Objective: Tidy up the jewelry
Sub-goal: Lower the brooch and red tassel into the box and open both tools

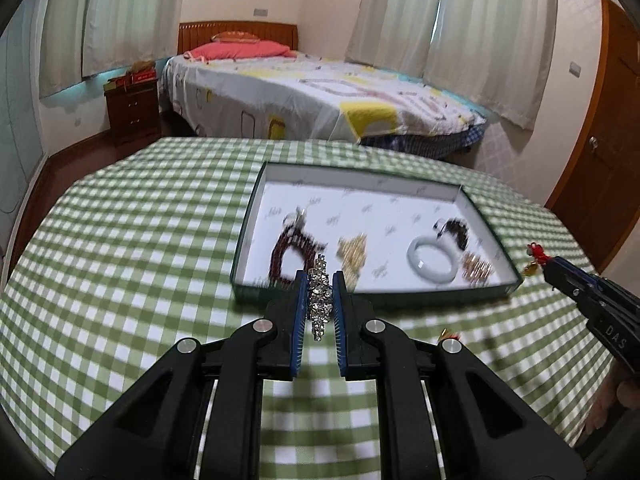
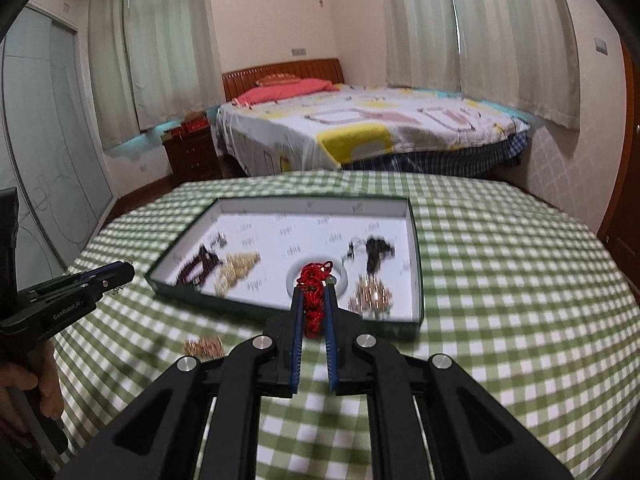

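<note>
My left gripper (image 1: 320,280) is shut on a sparkling rhinestone bracelet (image 1: 319,300), held just in front of the near edge of a shallow green-walled tray (image 1: 400,298). My right gripper (image 2: 313,292) is shut on a red cord charm (image 2: 314,300), held over the tray's near edge (image 2: 280,307). The right gripper also shows in the left wrist view (image 1: 554,266) with a gold piece dangling. Inside the tray lie a dark red bead bracelet (image 1: 294,254), a gold chain pile (image 1: 352,252), a white jade bangle (image 1: 432,264), a black bead bracelet (image 1: 456,232) and a rose-gold piece (image 1: 476,270).
A small gold jewelry piece (image 2: 204,347) lies on the green checked tablecloth (image 2: 500,280) in front of the tray; it also shows in the left wrist view (image 1: 448,336). The left gripper (image 2: 120,272) shows at the left of the right wrist view. A bed (image 1: 320,96) stands beyond the table.
</note>
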The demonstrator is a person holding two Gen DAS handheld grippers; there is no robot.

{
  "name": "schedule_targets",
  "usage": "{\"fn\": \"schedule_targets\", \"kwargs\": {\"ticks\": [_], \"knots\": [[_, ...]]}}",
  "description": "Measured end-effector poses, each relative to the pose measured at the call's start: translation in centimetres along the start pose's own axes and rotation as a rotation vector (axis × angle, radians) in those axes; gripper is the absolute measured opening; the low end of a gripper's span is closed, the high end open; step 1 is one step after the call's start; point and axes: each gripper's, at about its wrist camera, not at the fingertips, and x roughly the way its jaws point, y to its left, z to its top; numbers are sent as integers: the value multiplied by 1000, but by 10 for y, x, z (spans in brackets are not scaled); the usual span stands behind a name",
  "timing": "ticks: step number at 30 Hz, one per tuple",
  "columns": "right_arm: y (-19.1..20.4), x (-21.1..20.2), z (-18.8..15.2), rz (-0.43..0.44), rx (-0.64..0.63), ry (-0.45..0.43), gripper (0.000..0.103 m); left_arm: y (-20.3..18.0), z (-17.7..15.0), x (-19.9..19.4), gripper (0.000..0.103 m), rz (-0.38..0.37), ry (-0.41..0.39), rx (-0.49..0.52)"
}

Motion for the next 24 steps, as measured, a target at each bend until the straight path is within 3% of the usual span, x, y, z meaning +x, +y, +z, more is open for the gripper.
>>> {"fn": "schedule_targets", "kwargs": {"ticks": [9,16,24], "knots": [[4,13,44,14,-7,-84,10,-16,45,14,13,-11,-80,17],[4,36,72,14,-17,-139,10,-22,77,52,13,-3,-102,-3],[-1,97,73,13,-4,-56,10,-28,82,121,13,24,-27,29]]}}
